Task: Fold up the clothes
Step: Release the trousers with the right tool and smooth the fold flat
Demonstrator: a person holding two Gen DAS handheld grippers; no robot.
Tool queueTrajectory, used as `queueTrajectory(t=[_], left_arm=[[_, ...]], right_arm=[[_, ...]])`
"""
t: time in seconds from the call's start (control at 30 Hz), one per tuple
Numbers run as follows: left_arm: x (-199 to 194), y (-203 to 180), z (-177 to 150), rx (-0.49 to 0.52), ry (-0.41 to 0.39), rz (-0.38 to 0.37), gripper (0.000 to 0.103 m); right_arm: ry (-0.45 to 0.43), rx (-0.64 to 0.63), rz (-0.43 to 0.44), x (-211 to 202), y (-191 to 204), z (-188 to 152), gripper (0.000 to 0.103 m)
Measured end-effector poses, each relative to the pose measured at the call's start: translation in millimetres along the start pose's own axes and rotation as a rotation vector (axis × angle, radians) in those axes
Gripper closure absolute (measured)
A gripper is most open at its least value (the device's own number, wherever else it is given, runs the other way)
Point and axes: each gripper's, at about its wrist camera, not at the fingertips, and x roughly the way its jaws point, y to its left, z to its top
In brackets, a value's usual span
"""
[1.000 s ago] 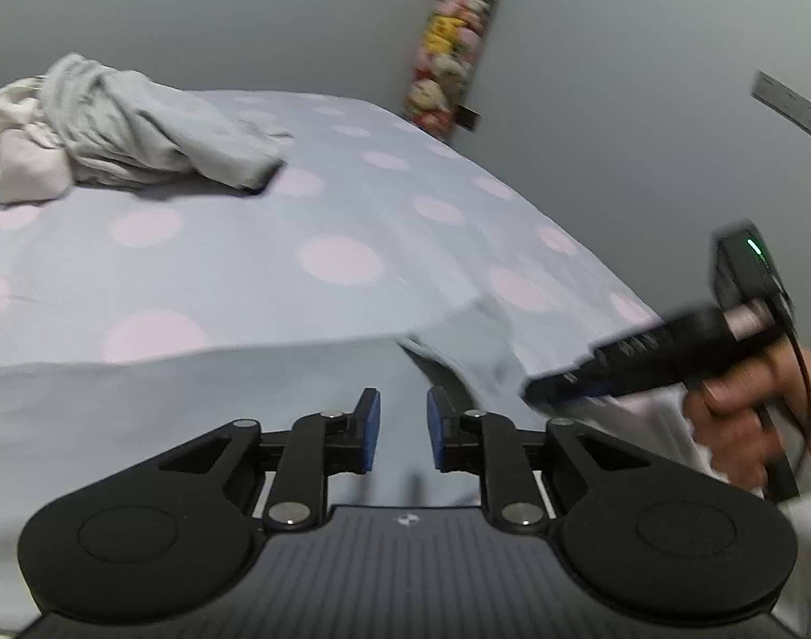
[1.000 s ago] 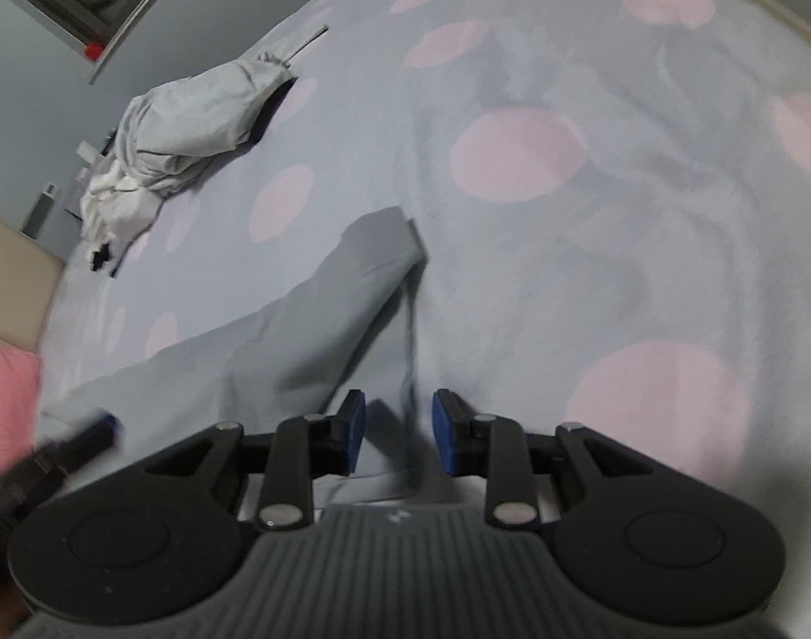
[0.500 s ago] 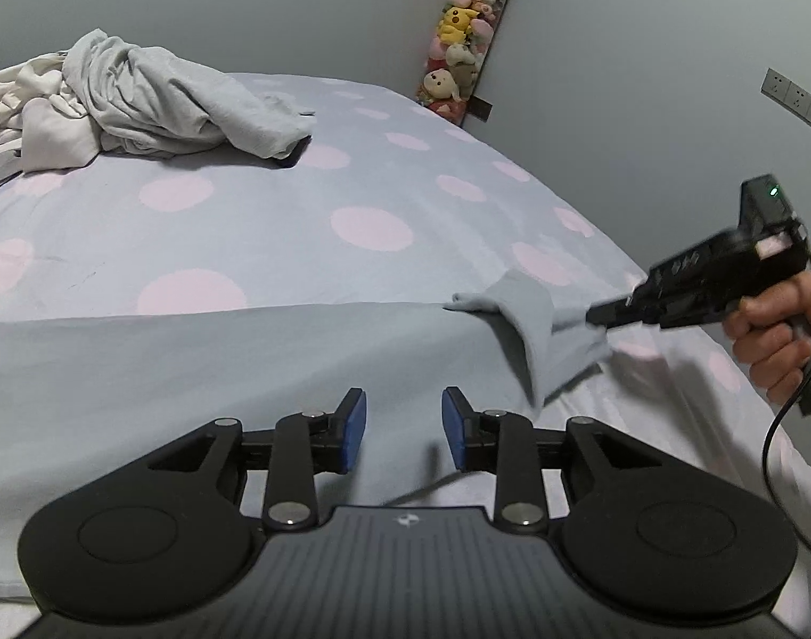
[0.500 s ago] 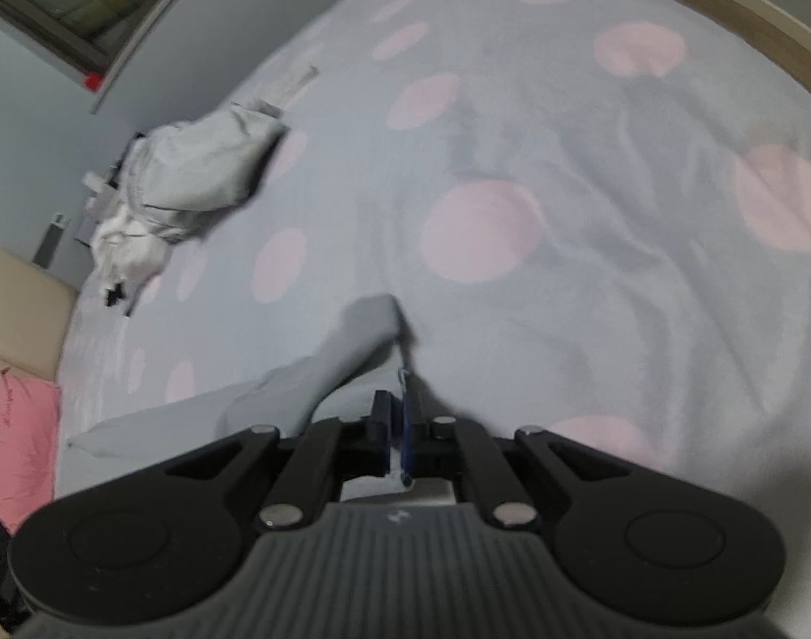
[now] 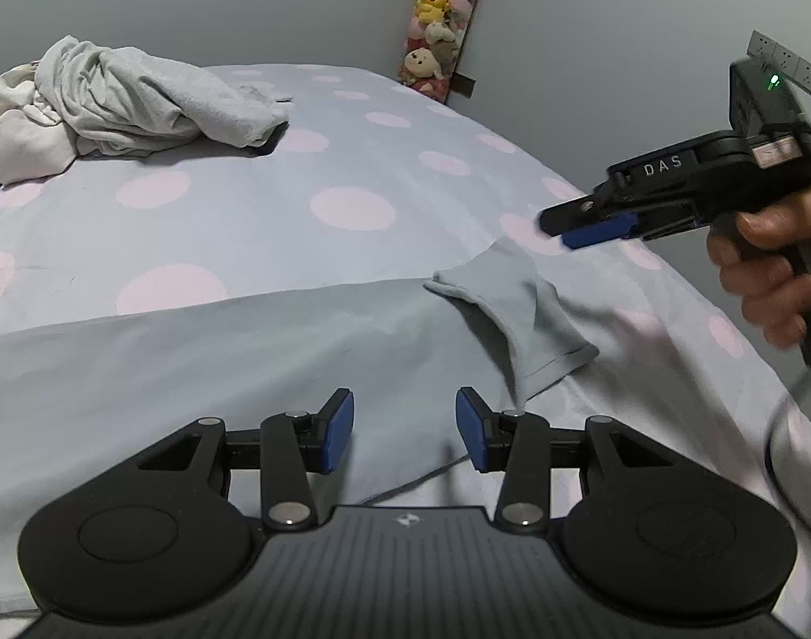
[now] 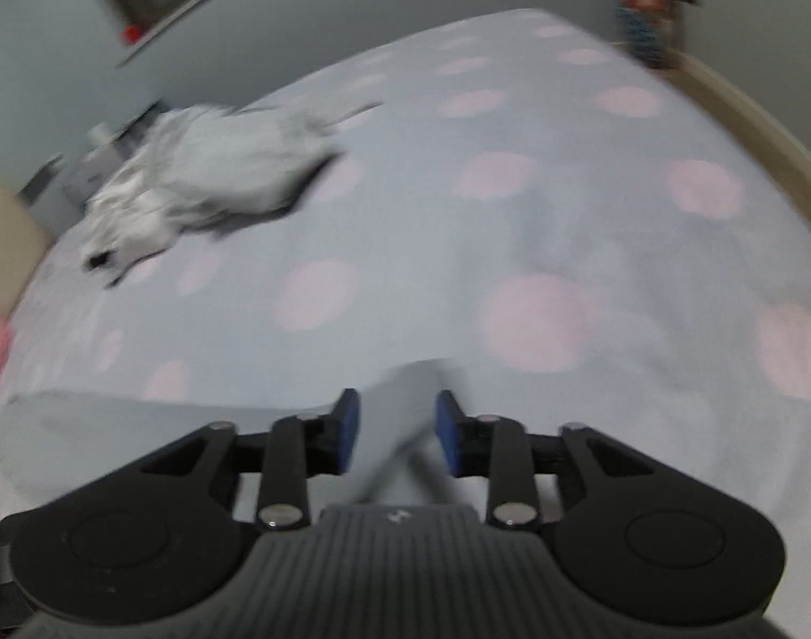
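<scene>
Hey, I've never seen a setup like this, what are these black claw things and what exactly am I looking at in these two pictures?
Those are hand-held grippers, one in each of a person's hands, each with a wide-angle camera looking out along its two blue-padded fingers. One picture is from the left gripper, the other, blurred, from the right gripper. Both stand open and hold nothing.

The left view also shows the right gripper from the side, with the hand gripping its handle.

Below lies a bed with a pink-dotted cover. On it a pale blue-grey shirt is spread flat, one sleeve folded inward. Farther back sits a pile of crumpled clothes, with plush toys stacked against the wall.
</scene>
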Motion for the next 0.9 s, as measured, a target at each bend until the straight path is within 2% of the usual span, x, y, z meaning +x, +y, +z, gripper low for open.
queueTrajectory(t=[0.1,0.17,0.23,0.27,0.33,0.43,0.5,0.6,0.63,0.67,0.73,0.8,0.9], left_arm=[[-5.7,7.5,-3.4,-0.015,0.003,0.022,0.063],[-9.5,12.6,-5.7,-0.025,0.005,0.037,0.063],[-13.7,17.9,-8.2,-0.033,0.009,0.052,0.063],[-16.2,20.2,-9.3,-0.033,0.009,0.057,0.063],[-21.1,23.7,-11.4,-0.033,0.0,0.064,0.063],[-24.0,30.7,-13.8,-0.056,-0.011,0.065,0.063],[-24.9,35.5,-15.2,-0.076,-0.016,0.064,0.063],[-26.0,42.4,-15.8,-0.105,-0.021,0.062,0.063],[-27.5,44.1,-15.4,-0.107,-0.026,0.064,0.063],[-29.0,45.8,-15.0,-0.11,-0.03,0.066,0.063],[-32.6,50.4,-14.6,-0.112,-0.036,0.077,0.063],[-36.6,56.1,-14.5,-0.121,-0.038,0.09,0.063],[-50.6,69.0,-15.5,-0.146,-0.05,0.122,0.063]], right_arm=[[0.033,-0.199,-0.004,13.8,51.9,-24.8,0.046],[0.027,-0.395,-0.047,22.7,85.9,-45.8,0.046],[0.037,-0.587,-0.166,36.3,108.6,-66.1,0.063],[0.052,-0.622,-0.209,41.1,110.0,-70.5,0.096],[0.072,-0.569,-0.248,40.7,94.9,-66.7,0.099],[0.076,-0.286,-0.23,18.7,41.8,-49.6,0.097],[0.076,-0.105,-0.201,7.2,6.9,-46.6,0.094],[0.109,0.109,-0.235,-1.2,-40.5,-57.1,0.08],[0.12,0.149,-0.24,-3.3,-51.6,-63.0,0.08],[0.111,0.165,-0.233,-6.4,-57.6,-67.3,0.082],[0.069,0.155,-0.22,-11.4,-56.5,-67.9,0.079],[0.018,0.137,-0.201,-15.3,-50.7,-64.7,0.066],[-0.068,0.062,-0.162,-19.7,-29.5,-50.0,0.058]])
